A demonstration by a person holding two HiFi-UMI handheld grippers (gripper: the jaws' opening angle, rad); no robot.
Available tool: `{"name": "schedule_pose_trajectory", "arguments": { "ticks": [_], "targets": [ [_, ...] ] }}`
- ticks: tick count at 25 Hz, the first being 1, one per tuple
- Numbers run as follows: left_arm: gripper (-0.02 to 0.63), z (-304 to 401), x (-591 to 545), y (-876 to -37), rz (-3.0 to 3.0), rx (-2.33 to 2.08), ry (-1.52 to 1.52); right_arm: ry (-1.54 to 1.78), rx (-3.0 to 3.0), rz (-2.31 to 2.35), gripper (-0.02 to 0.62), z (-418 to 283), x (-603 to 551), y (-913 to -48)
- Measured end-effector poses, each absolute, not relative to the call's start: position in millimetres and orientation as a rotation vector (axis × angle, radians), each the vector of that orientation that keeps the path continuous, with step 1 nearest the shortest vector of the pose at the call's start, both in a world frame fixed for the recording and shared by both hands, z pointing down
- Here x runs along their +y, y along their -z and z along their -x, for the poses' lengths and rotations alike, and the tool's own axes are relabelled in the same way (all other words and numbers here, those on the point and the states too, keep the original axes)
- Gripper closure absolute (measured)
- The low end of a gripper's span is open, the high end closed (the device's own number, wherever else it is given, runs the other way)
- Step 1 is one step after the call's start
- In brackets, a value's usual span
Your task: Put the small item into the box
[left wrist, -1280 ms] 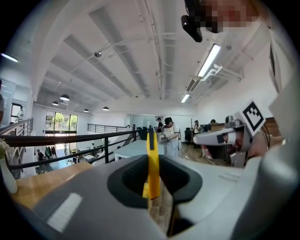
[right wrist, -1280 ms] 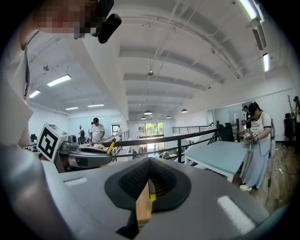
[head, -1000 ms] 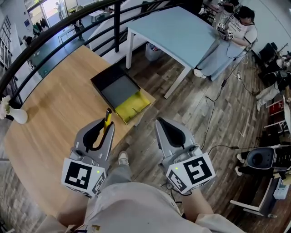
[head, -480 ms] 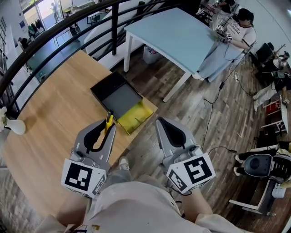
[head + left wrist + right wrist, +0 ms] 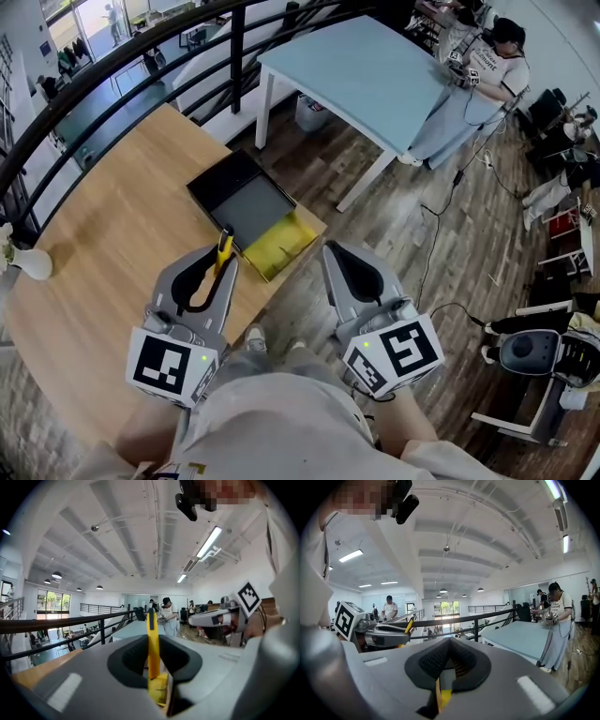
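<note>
Small item (image 5: 223, 244) — slim yellow stick, black tip — is standing pinched in the fingers of the left gripper (image 5: 222, 261), near the open black box (image 5: 212, 174) on the surface (image 5: 112, 234); the right gripper (image 5: 339, 255) is holding its fingers pressed together, empty.

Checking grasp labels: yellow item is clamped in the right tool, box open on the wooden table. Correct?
No: the yellow item is clamped in the left tool, as the left gripper view shows. The box is open on the wooden table.
</note>
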State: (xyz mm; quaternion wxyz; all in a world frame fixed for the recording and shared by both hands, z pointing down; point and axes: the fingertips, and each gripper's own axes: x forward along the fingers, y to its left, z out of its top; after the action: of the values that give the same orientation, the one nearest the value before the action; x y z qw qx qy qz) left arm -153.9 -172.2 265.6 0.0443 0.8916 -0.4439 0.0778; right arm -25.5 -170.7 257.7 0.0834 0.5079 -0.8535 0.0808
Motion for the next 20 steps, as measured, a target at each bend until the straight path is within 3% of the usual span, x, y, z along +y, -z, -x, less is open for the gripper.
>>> {"name": "schedule_pose_trajectory", "arguments": {
  "ticks": [20],
  "targets": [
    [0.541, 126.9, -174.5, -270.0, -2.642, -1.469, -0.347, -0.254, -2.58, -1.444, 0.597, -12.4, -184.0, -261.9]
  ]
}}
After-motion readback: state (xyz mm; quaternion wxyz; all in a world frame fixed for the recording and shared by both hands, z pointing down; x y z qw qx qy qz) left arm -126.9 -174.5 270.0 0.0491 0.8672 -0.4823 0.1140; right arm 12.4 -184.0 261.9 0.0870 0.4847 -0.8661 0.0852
